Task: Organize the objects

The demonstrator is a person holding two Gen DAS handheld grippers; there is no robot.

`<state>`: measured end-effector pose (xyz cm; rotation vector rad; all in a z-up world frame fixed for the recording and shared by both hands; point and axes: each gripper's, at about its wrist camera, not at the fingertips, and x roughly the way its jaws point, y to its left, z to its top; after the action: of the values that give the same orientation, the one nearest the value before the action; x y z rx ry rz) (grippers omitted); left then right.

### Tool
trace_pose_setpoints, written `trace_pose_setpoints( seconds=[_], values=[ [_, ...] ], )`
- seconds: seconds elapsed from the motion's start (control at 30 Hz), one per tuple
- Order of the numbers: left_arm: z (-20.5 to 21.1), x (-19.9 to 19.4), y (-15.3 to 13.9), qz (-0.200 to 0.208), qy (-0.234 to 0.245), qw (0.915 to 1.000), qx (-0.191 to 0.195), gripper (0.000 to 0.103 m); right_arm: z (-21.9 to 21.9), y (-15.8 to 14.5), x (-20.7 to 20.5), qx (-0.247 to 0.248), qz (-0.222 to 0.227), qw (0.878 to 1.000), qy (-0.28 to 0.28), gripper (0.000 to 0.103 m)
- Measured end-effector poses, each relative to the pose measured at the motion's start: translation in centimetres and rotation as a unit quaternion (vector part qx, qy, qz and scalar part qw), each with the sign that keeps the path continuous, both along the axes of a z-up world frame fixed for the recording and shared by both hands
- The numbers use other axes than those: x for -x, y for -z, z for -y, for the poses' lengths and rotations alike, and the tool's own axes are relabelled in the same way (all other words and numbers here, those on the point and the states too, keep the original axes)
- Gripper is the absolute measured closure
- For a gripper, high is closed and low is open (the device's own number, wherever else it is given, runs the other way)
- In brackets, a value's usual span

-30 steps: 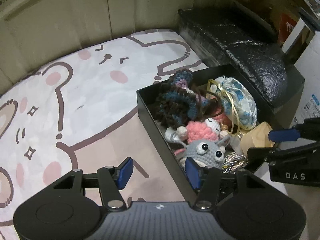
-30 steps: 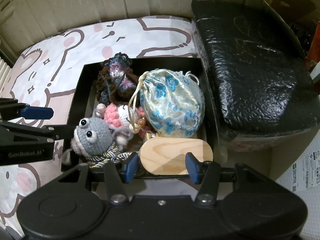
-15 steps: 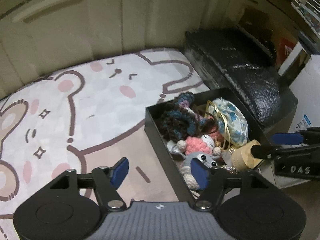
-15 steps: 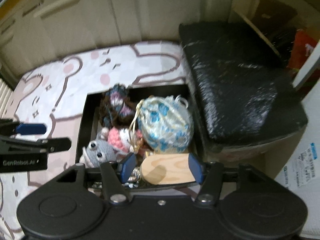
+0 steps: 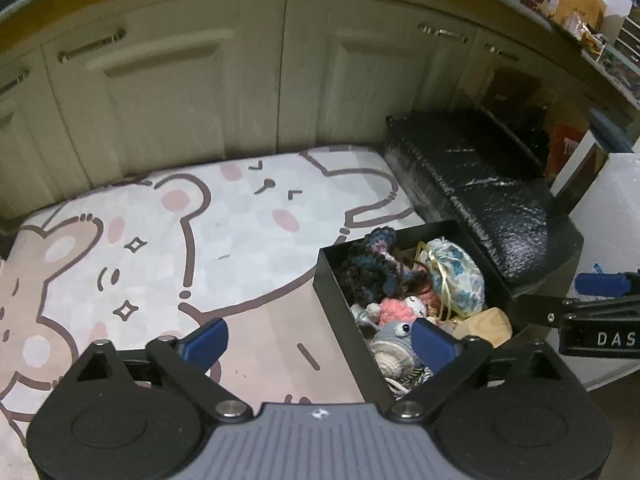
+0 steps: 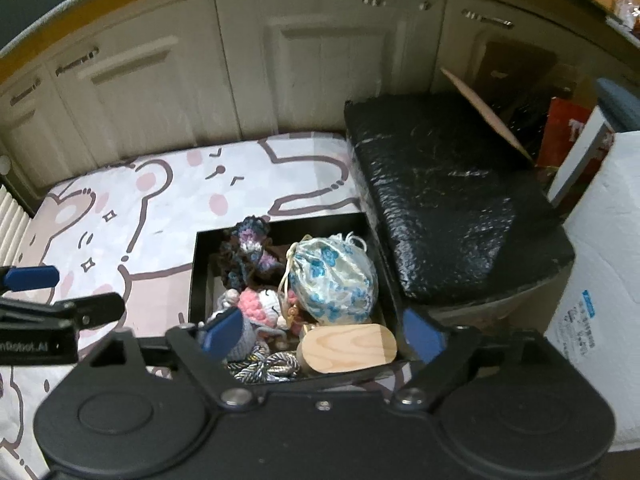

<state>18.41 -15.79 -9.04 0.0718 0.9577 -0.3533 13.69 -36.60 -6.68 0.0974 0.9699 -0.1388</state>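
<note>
A pale floor mat printed with brown-outlined cartoon bears (image 5: 168, 248) covers the floor in front of cream cabinet doors (image 5: 192, 92), and a long black bundle wrapped in glossy bubble film (image 6: 452, 200) lies along its far side. Touching the mat's edge beside that bundle sits the open black rectangular box (image 6: 194, 276), packed full: a white satin drawstring pouch with blue flowers (image 6: 334, 280), a dark brown and blue crocheted piece (image 6: 248, 256), a rounded pale wooden block (image 6: 348, 348) at the near end, a pink and white crocheted doll (image 6: 262, 310), a grey crocheted toy with a black eye (image 5: 394, 344) and a coil of silvery cord (image 6: 266, 366). The left gripper (image 5: 320, 340) hangs above the box's left wall and the right gripper (image 6: 320, 332) above its near end; the jaws of both have just been opening, now stand wide, and hold nothing. Judging from this, the sorting looks close to done, with everything inside. The risk is the heaped load: the wooden block and pouch ride near the rim, so a low pass could catch the pouch's cord loops and drag contents out, or nudge the box off the mat.
</note>
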Motion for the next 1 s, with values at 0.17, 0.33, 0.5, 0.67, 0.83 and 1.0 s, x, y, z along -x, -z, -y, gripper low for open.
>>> trace_pose_setpoints(
  seconds=[0.17,0.33,0.5,0.67,0.83,1.0],
  values=[
    [-0.5,1.3,-1.1,0.011,0.0,0.9999,-0.002,0.0,-0.3,-1.6,1.7,0.008,0.017,1.0,0.004,0.003],
    [-1.2,2.6,-2.3,0.023,-0.001,0.9997,-0.007,0.0,-0.7,-3.0,3.6,0.014,0.034,0.999,0.007,0.001],
    [-2.0,4.5,-3.9,0.044,0.009,0.999,0.005,0.0,-1.3,-4.4,5.7,0.02,0.051,0.998,0.003,0.0],
    [-2.7,6.2,-5.3,0.067,0.004,0.9977,-0.007,0.0,-1.6,-5.3,7.7,0.017,0.066,0.998,0.008,0.0],
    [-3.4,7.8,-6.0,0.078,0.002,0.9969,-0.015,0.0,-2.1,-5.5,9.6,0.023,0.08,0.996,0.007,0.0],
    [-4.3,8.9,-6.2,0.076,0.005,0.9971,0.0,0.0,-2.6,-5.8,11.2,0.023,0.088,0.996,0.002,0.0]
  ],
)
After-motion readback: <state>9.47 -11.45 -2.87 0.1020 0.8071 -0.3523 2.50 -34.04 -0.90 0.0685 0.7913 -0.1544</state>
